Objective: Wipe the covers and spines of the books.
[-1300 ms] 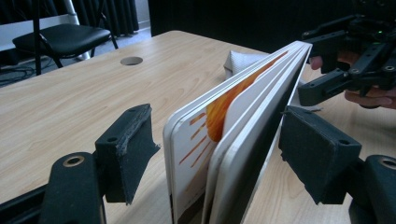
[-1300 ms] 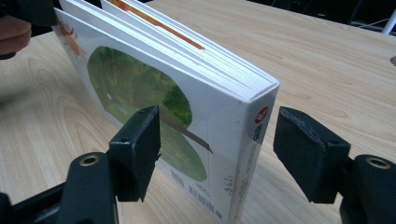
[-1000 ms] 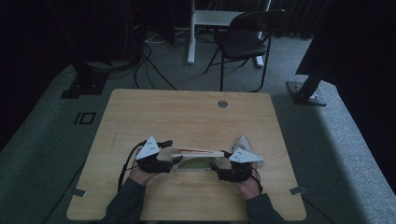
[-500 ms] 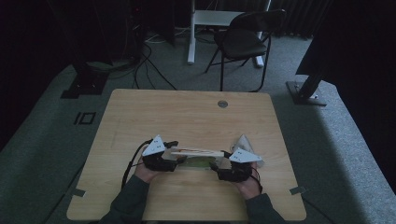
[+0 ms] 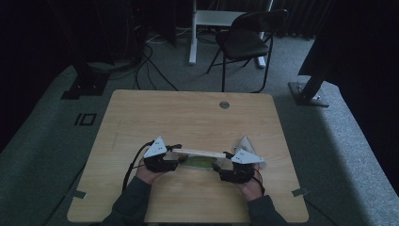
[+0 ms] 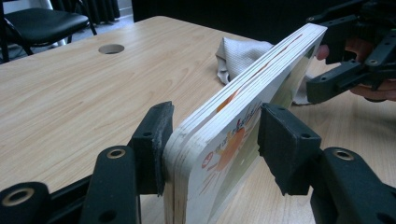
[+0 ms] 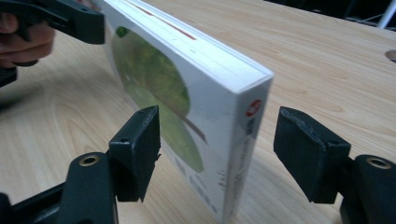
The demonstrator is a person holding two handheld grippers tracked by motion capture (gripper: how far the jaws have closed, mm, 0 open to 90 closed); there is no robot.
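Low in the middle of the high view, a thick white board book point(image 5: 200, 155) stands on its long edge on the table point(image 5: 188, 117), tilted, between the two claws. Its cover shows green and orange artwork, its stiff pages form a layered edge, and a pale cloth point(image 6: 238, 56) lies just behind it. The left claw point(image 6: 212, 140) has one jaw touching the book and the other a sliver off, while the right claw point(image 7: 217, 144) straddles the spine wide open; closing both squarely on the covers seems wisest, lest the book tip.
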